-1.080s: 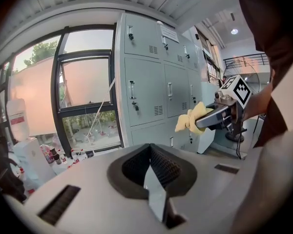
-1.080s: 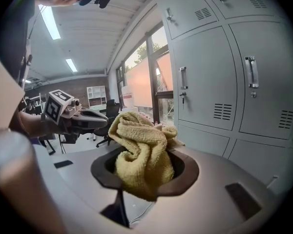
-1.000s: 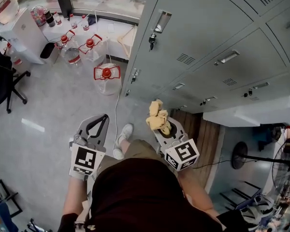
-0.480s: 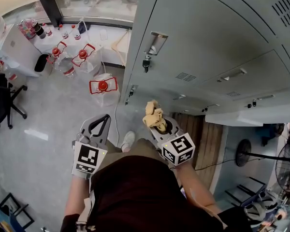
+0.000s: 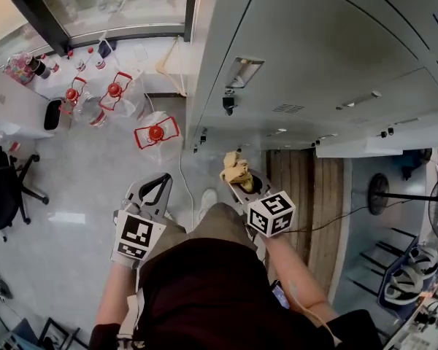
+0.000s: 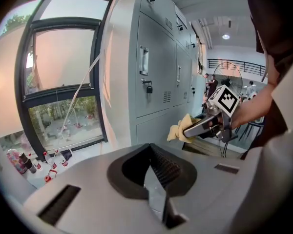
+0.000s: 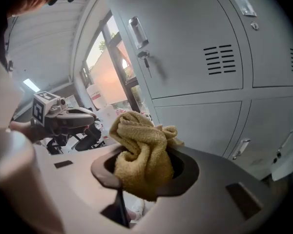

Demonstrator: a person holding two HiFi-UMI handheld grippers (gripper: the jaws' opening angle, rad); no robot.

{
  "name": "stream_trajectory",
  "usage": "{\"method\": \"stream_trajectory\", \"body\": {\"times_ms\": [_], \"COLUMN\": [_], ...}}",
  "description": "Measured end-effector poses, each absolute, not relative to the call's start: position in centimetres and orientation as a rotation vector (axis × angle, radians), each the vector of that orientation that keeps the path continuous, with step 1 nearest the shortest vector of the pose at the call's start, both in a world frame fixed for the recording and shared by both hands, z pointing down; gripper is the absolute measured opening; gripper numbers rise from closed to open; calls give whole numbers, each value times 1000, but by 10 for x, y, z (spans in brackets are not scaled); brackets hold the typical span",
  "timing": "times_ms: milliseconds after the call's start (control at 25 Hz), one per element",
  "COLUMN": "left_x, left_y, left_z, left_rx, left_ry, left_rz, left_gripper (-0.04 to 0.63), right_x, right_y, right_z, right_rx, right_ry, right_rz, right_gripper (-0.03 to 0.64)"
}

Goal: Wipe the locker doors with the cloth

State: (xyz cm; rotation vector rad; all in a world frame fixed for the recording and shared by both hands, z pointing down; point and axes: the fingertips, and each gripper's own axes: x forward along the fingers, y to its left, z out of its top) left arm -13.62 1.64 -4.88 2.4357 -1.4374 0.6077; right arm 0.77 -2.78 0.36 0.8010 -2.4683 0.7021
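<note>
A person stands facing a bank of grey metal locker doors (image 5: 336,49), a two-jaw gripper in each hand. The right gripper (image 5: 241,182) has its jaws pinched on a bunched yellow terry cloth (image 5: 236,168), which spills up and forward out of the jaws. The cloth is held in the air, short of the steel, with nothing yet touching. The left gripper (image 5: 155,189) hangs lower and off to the side over the pale floor, its jaws pressed together on nothing.

The doors lie ahead of and above the cloth, their long sides upright, so the right hand is the nearer one and the wipe looks not yet begun. The nearest panel offers a broad flat face, broken by a recessed silver handle (image 5: 242,71), a small dark lock (image 5: 228,104) below it and a slatted vent (image 7: 219,59). To the left the bank ends at a corner beside a window. Clear plastic jugs with red caps (image 5: 155,133) stand on the floor there, well clear of the doors.
</note>
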Motion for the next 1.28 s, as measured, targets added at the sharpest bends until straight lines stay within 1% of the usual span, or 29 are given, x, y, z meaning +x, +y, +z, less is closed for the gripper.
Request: {"method": "stream_trajectory", "body": {"times_ms": [160,320,520,800,1000,1280], "left_x": [-154,-165,-166,-144,-124,-122], "left_y": [17,17,10,-6,-22,-52], "left_z": [-29,10,61,179,252,350], "left_rx": [2469,2490,2457,2403,2396,2408], "left_ry": [-1306,-1169,-1154,-1140,-1176,-1197], "left_rz": [669,736,726,746,792,814], "left_gripper": [9,9,9,9,9,9], "right_x": [-8,-25,-33,-41,-40,-58], "right_y": [-25,-23,-33,-54,-70,-114], "right_z": [33,66,128,241,316,420], "right_rx": [887,931,937,875,850,794], "right_ry": [-2409,-2382,-2361,-2380,-2439,-2515], "right_rz": [806,887,955,1005,1121,1221], "right_gripper": [140,140,140,140,138,135]}}
